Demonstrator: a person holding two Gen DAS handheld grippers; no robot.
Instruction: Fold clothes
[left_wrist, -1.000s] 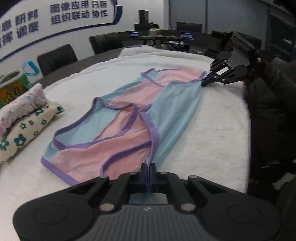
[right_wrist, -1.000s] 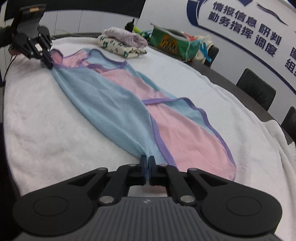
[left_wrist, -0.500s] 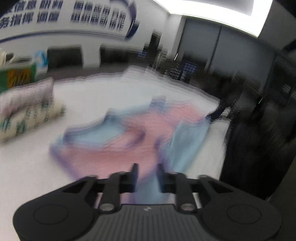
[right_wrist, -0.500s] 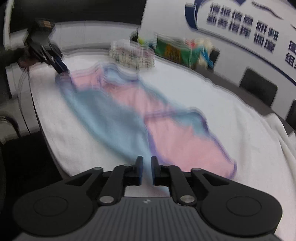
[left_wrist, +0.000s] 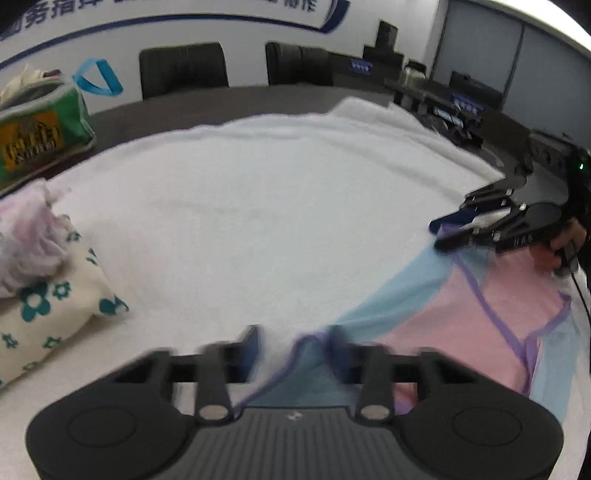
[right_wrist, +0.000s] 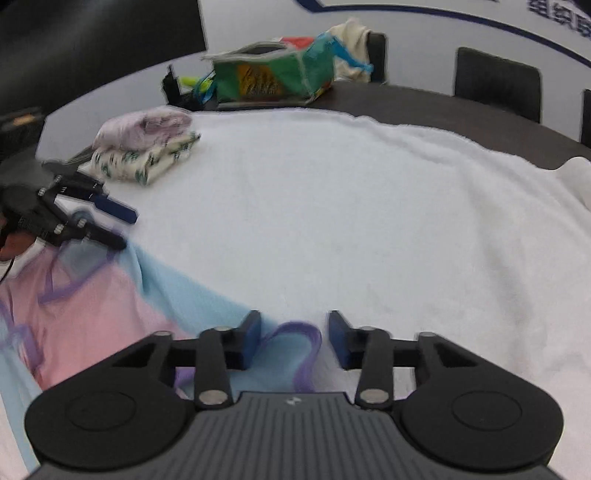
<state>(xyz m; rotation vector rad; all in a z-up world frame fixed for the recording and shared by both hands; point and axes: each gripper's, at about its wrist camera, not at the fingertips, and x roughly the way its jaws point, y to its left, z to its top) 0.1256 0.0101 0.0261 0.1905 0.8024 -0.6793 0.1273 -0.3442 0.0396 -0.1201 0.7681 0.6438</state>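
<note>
- The garment (left_wrist: 461, 321), pink and blue with purple trim, is seen lying on the white cloth (left_wrist: 277, 221), bunched toward the near edge, between the two tongs and partly under them.
- A trimmed blue corner is seen in the gap of the left tongs (left_wrist: 293, 345); their fingers are spread wide and nothing is pinched, though that view is blurred.
- Another trimmed loop is seen in the gap of the right tongs (right_wrist: 293, 338); these too are wide apart, with no grip on the fabric.
- The step in hand is judged to be a release after a fold; the garment looks only partly folded.
- Next, a fresh edge would need to be pinched by both tongs and carried across evenly.
- Both tongs are held low over the cloth, pointed forward across it, each visible at the side of the other's view.
- A folded pile (right_wrist: 147, 147) lies ahead and left of the right tongs; a green bag (right_wrist: 273, 74) stands beyond it.
</note>
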